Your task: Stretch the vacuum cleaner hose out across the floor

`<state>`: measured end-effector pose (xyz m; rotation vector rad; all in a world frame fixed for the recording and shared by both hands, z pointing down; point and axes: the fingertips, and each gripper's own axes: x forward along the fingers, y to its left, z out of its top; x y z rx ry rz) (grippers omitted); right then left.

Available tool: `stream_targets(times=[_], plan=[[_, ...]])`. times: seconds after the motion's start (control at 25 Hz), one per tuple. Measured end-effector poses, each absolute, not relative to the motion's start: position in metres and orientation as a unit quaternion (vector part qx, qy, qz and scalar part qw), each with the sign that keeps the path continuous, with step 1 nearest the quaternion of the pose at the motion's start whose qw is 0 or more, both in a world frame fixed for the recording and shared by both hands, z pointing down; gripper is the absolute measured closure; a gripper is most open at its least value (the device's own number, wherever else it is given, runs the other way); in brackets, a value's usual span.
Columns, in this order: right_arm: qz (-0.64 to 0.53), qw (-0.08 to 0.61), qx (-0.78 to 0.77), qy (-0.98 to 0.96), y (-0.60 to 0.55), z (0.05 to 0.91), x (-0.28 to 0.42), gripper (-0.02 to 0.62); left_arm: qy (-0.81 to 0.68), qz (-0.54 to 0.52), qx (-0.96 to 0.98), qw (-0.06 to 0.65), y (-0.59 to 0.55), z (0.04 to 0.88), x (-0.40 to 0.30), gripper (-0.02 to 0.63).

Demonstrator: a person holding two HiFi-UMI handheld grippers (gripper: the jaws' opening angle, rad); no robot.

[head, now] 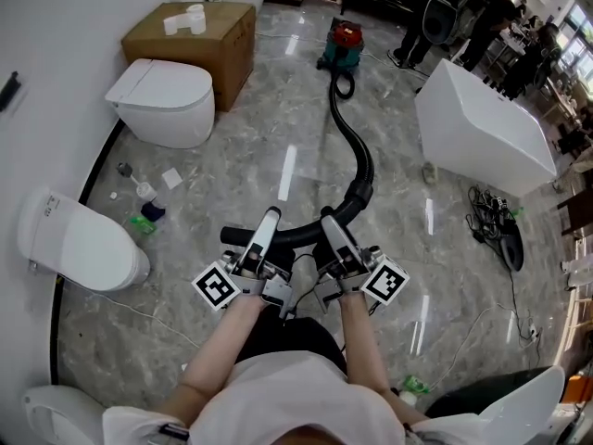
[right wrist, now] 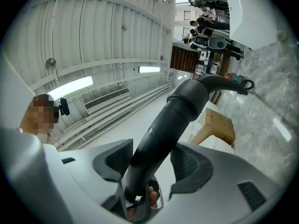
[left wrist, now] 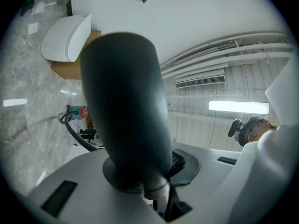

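While left gripper (head: 270,217) and right gripper (head: 330,220) fingers clamp the hose (head: 359,148) far from the vacuum cleaner (head: 345,40), your hard pull could topple that cleaner.

**Surroundings: Fixtures and Loose Items**

On the grey marble floor (head: 278,137) we identify a white toilet (head: 162,100) just beside a cardboard box (head: 208,49). White rolls (head: 185,19) sit on top of the box. A second toilet (head: 79,247) stands nearer to us, along the white wall (head: 56,44). Between the two toilets we note small loose items, among them a bottle (head: 148,197) and a green object (head: 141,223). To the right stands a white bathtub (head: 482,128), with a tangle of black cables (head: 496,230) on the floor near it. At the top right we see several people (head: 473,17) standing.
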<state>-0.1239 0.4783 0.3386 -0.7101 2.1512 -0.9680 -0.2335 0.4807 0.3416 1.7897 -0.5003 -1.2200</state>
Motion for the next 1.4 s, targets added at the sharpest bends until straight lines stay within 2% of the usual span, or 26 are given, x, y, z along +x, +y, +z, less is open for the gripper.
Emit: stream_targets(times=[0.56, 0.84, 1.08, 1.2, 1.4], plan=[[-0.409, 0.349, -0.203, 0.818, 0.486, 0.318, -0.101, 0.344, -0.165, -0.462, 0.792, 0.363, 0.486, 0.285, -0.202, 0.511], [-0.385, 0.202, -0.231, 0.87, 0.525, 0.368, -0.112, 0.345, -0.185, -0.471, 0.806, 0.307, 0.469, 0.257, -0.23, 0.511], [-0.334, 0.166, -0.346, 0.861, 0.515, 0.388, -0.058, 0.344, -0.164, -0.446, 0.836, 0.276, 0.473, 0.22, -0.256, 0.511], [-0.265, 0.119, -0.409, 0.865, 0.499, 0.383, -0.031, 0.344, -0.138, -0.421, 0.858, 0.26, 0.486, 0.198, -0.262, 0.511], [-0.175, 0.076, -0.443, 0.876, 0.463, 0.354, -0.01, 0.344, -0.079, -0.354, 0.891, 0.273, 0.511, 0.195, -0.247, 0.509]])
